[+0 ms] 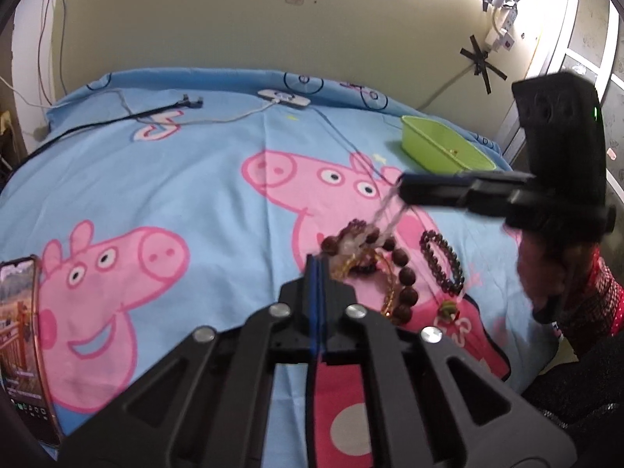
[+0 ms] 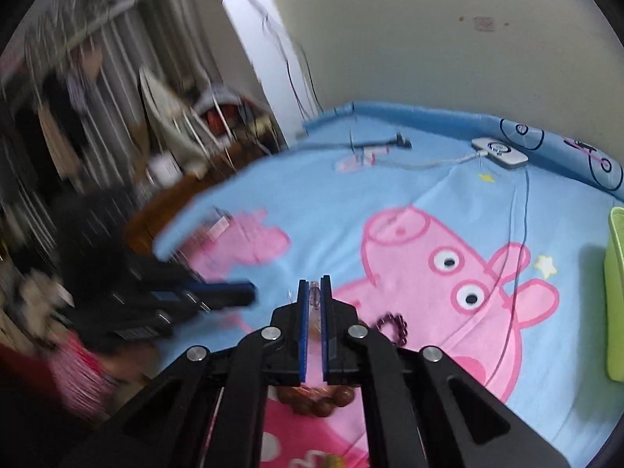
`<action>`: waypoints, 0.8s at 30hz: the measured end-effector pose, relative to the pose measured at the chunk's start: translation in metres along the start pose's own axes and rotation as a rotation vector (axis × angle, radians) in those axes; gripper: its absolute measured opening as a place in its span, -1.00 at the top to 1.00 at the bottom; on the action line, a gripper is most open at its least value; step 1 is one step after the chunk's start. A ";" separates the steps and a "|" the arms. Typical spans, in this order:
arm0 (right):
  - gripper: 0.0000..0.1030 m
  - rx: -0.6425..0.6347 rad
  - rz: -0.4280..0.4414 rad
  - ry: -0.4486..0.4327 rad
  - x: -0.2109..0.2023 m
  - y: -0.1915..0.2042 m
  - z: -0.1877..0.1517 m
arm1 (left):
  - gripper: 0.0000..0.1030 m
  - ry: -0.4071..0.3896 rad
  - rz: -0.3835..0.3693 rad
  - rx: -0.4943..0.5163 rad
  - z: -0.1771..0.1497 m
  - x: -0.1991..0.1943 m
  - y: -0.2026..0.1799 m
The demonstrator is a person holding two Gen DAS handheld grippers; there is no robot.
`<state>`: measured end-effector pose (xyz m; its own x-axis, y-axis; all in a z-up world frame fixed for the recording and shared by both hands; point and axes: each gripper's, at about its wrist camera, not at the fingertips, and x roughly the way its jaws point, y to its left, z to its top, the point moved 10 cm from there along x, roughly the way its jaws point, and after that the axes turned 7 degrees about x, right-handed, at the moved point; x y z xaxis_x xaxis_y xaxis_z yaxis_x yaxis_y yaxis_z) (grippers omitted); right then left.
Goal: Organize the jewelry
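Nearest the left wrist camera, the left gripper (image 1: 315, 263) points down at the near edge of a tangled heap of jewelry (image 1: 366, 257) on the bed sheet (image 1: 187, 179). Its jaws stand together with only a sliver between them, and nothing visible is caught there. The tips rest beside the heap, probably to pin it while the other tool pulls one piece out.

The heap contains a large brown bead bracelet (image 1: 405, 273), a gold chain (image 1: 390, 292) and paler clear pieces, all overlapping. A dark bead bracelet (image 1: 440, 261) lies just beside the heap, apart from the tangle.

Above the heap, the right gripper (image 1: 403, 191) comes in level from the right side. Its jaws are clamped on a translucent bead strand (image 1: 386, 214), which hangs taut from the tips down into the heap. The right wrist view confirms the clear strand (image 2: 314, 298) pinched between the blue pads. The lower end appears to be snagged in the heap, so the lift looks like a separating pull.

Farther back, a green tray (image 1: 444, 148) sits on the bed, well apart from the heap; it is the likely destination. A white device (image 1: 284, 98) with cables lies near the far edge.
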<state>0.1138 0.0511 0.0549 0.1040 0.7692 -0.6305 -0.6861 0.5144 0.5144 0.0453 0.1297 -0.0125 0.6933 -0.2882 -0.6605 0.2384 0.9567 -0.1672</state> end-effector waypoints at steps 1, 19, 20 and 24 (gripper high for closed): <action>1.00 0.017 0.022 -0.028 -0.011 0.003 0.010 | 0.70 -0.013 -0.004 0.008 0.003 -0.002 -0.003; 1.00 0.001 0.211 -0.275 -0.109 0.077 0.095 | 0.90 -0.147 -0.105 0.238 0.087 -0.003 -0.075; 1.00 0.001 0.208 -0.289 -0.113 0.078 0.096 | 0.90 -0.166 -0.111 0.233 0.091 -0.008 -0.077; 1.00 0.020 0.181 -0.338 -0.131 0.068 0.093 | 0.90 -0.231 -0.150 0.224 0.093 -0.031 -0.083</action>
<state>0.1207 0.0206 0.2268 0.2160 0.9283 -0.3027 -0.7016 0.3632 0.6131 0.0674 0.0555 0.0903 0.7685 -0.4512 -0.4537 0.4747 0.8775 -0.0684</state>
